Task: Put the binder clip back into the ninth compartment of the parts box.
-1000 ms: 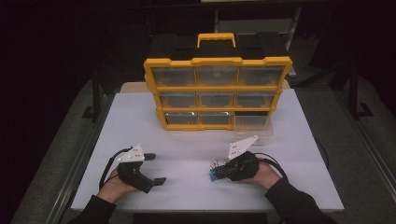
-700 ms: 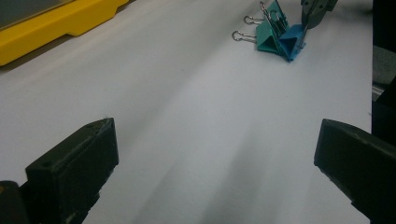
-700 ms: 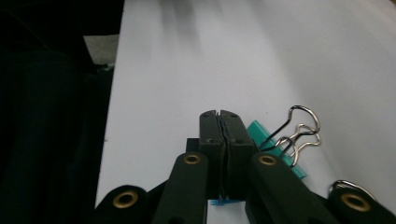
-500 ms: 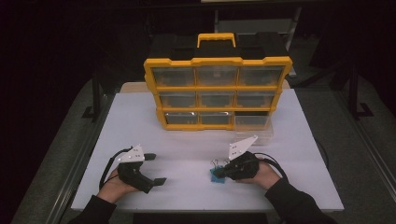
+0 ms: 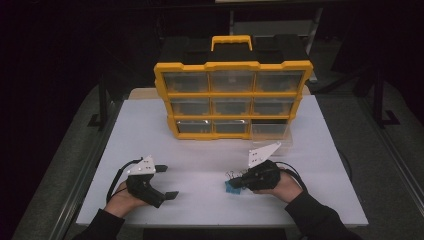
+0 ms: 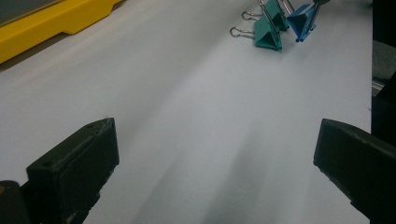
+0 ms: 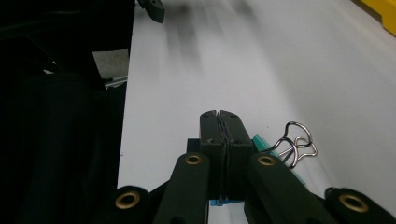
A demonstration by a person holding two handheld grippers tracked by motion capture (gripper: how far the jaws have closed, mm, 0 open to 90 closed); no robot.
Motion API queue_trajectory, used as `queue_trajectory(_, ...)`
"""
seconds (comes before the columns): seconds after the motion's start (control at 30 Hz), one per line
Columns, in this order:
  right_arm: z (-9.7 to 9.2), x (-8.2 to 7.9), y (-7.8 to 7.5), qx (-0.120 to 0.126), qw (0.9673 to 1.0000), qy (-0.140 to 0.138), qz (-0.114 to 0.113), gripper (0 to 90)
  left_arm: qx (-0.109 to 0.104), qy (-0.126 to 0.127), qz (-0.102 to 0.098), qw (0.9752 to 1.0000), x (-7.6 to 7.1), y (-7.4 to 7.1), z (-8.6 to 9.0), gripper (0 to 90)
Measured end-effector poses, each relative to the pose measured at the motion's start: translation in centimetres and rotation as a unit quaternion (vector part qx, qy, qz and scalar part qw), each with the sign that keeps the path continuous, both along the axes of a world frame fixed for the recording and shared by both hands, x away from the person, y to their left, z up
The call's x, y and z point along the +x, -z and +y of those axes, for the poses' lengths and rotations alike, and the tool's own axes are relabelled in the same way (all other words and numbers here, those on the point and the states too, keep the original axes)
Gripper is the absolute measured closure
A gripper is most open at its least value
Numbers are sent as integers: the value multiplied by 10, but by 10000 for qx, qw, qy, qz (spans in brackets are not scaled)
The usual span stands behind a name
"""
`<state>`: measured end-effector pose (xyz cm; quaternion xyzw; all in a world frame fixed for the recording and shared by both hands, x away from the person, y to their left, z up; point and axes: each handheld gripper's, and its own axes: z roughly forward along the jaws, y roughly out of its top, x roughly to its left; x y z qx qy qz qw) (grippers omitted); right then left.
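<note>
Currently the right gripper (image 7: 219, 119) is clamped on a blue binder clip (image 6: 301, 21) near the table's (image 5: 200, 150) front edge; left gripper (image 6: 215, 154) idle, jaws wide. Risk: thin grip slips, clip drops beside the teal clips (image 6: 268, 35).

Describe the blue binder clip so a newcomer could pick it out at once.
Start at the yellow organizer case standing at the back of the white table. Come toward the near edge, to the right hand-held gripper. The blue binder clip sits at its closed jaws, beside two teal binder clips; its blue colour alone sets it apart.
</note>
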<state>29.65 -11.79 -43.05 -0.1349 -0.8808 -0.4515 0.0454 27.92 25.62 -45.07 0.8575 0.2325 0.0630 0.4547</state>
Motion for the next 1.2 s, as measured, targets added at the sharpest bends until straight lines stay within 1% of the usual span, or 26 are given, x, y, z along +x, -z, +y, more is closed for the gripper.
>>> queue_trajectory(0.37,-1,-1,-9,-3,9999,146,6,874,67,24,-49,10000,-1,1,0,0)
queue_trajectory(0.77,0,-1,-26,-67,9996,288,-38,874,110,-8,-98,9999,-1,2,-1,0)
queue_trajectory(0.83,0,0,-30,-75,9994,342,-59,875,84,-27,-87,9999,-1,2,-1,0)
queue_trajectory(0.93,-1,1,-32,-79,9992,382,-54,875,84,-34,-103,9999,-1,2,-1,0)
queue_trajectory(1.2,-1,4,-47,-98,9986,507,-145,875,95,-46,-98,9999,0,2,0,0)
